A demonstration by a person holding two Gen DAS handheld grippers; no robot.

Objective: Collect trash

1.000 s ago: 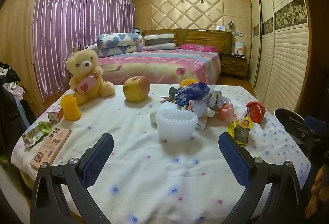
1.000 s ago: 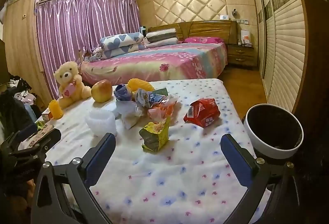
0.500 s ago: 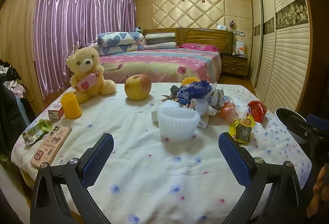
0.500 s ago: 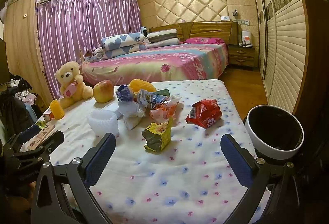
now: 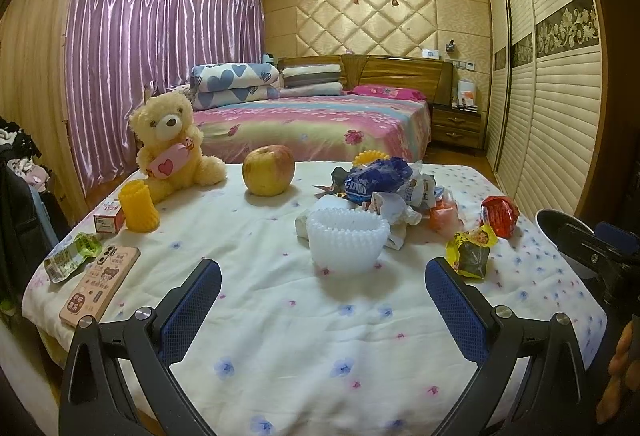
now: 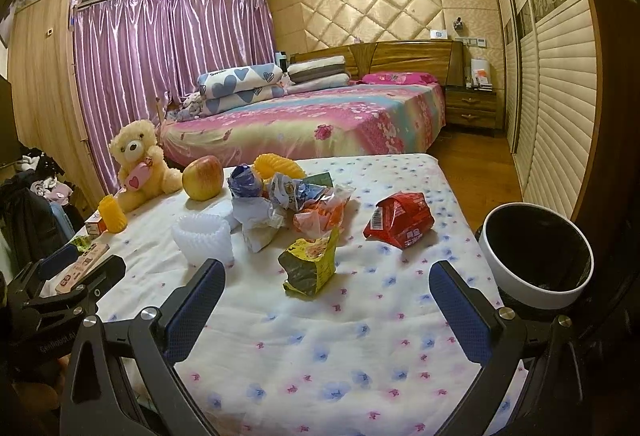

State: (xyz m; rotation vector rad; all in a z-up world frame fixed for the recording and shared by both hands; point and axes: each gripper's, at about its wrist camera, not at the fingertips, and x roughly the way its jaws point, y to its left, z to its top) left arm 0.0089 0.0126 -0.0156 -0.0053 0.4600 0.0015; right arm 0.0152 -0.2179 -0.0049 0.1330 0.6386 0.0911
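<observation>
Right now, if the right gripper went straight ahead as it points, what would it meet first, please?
Most likely the yellow-green wrapper, lying between the open fingers of the right gripper and nearest along that line; depth is hard to judge.

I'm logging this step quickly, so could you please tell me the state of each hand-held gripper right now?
Left hand-held gripper: open, holding nothing.
Right hand-held gripper: open, holding nothing.
</observation>
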